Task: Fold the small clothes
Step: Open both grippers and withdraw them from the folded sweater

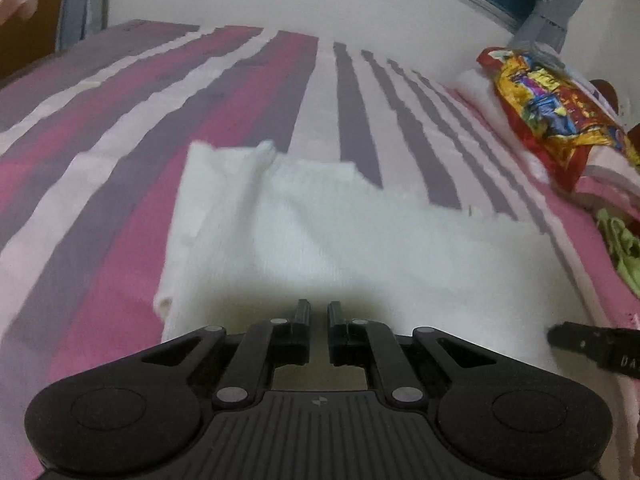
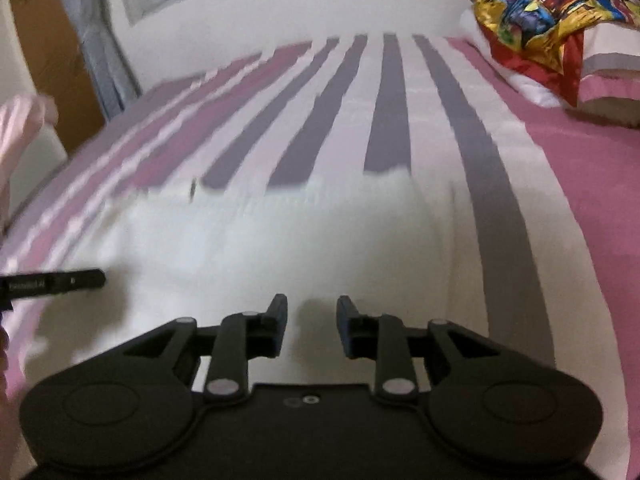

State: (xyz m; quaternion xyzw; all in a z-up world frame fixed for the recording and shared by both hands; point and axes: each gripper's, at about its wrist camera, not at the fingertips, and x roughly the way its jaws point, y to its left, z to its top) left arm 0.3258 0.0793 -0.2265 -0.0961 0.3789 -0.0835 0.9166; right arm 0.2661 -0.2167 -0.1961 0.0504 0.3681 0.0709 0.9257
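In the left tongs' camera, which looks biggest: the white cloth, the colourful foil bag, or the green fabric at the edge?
1. white cloth, by far the largest, though it lies nearest the camera
2. colourful foil bag
3. green fabric, smallest, but cut off by the edge, so unsure

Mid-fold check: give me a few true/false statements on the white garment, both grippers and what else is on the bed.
1. The white garment lies on a striped bedsheet. True.
2. The right gripper has cloth between its fingers. False: they are apart, with nothing between them.
3. The left gripper is wide open. False: only a narrow gap shows between the fingers.
4. A colourful foil bag lies at the bed's far right. True.
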